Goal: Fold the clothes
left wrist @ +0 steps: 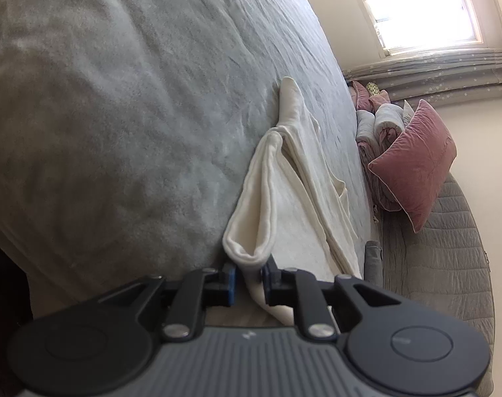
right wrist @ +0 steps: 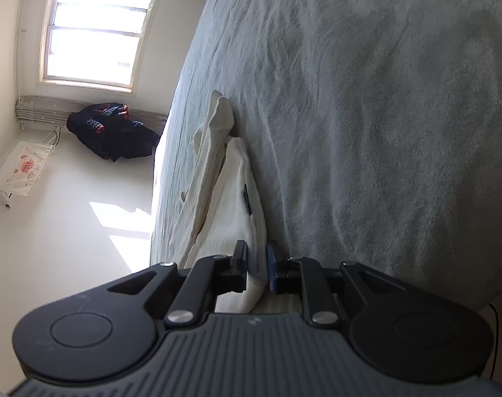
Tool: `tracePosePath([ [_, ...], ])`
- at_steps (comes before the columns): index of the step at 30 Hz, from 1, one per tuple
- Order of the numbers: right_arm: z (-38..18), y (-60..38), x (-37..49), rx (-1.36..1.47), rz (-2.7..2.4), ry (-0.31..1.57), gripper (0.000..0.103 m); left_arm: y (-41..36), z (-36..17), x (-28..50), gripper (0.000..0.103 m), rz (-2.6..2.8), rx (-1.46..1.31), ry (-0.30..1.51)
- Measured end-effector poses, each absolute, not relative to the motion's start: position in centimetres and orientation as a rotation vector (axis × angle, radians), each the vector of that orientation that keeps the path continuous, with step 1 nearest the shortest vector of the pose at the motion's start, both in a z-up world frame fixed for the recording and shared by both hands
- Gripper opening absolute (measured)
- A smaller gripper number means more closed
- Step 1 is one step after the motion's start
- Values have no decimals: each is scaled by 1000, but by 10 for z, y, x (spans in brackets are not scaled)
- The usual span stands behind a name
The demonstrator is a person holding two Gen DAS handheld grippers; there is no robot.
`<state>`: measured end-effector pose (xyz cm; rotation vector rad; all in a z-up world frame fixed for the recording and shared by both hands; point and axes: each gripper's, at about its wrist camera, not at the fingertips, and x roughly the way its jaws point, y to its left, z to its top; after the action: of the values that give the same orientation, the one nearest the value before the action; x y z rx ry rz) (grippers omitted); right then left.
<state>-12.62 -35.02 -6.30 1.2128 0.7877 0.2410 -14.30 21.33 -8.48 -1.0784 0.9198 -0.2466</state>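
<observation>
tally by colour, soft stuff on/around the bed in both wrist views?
Cream: 1, the folded garment, lying between both grippers' jaws.
Grey: 1, the bedspread.
Pink: 1, the cushion, plus a rolled pink-and-grey bedding heap I can't split into items.
Dark: 1, the clothes pile by the window.
Total: 4 countable, plus the heap.

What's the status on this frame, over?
Left gripper and right gripper: cream garment between jaws, grip unclear. Part-folded on grey bed cover. Nothing in the way.

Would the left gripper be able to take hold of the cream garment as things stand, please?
Probably yes: the left gripper already has a folded edge of the cream garment between its jaws, with nothing in the way.
</observation>
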Motion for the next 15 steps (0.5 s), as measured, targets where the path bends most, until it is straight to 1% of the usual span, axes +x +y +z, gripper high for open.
tracePosePath([
  [6, -58, -348, -119, 1187, 244, 818, 19, 214, -85, -144, 15, -246, -1066, 929],
  [7, -57, -348, -118, 1179, 244, 823, 19, 216, -86, -144, 15, -245, -1070, 934],
  [9, -54, -346, -115, 1152, 250, 838, 19, 217, -85, -144, 10, -254, -1077, 943],
  [10, -51, -345, -113, 1136, 253, 844, 15, 218, -85, -144, 9, -258, -1081, 947],
  [12, -45, -345, -110, 1114, 262, 848, 14, 219, -84, -145, 8, -268, -1088, 955],
  [15, -36, -350, -109, 1195, 297, 822, 13, 224, -78, -146, 8, -298, -1175, 939],
])
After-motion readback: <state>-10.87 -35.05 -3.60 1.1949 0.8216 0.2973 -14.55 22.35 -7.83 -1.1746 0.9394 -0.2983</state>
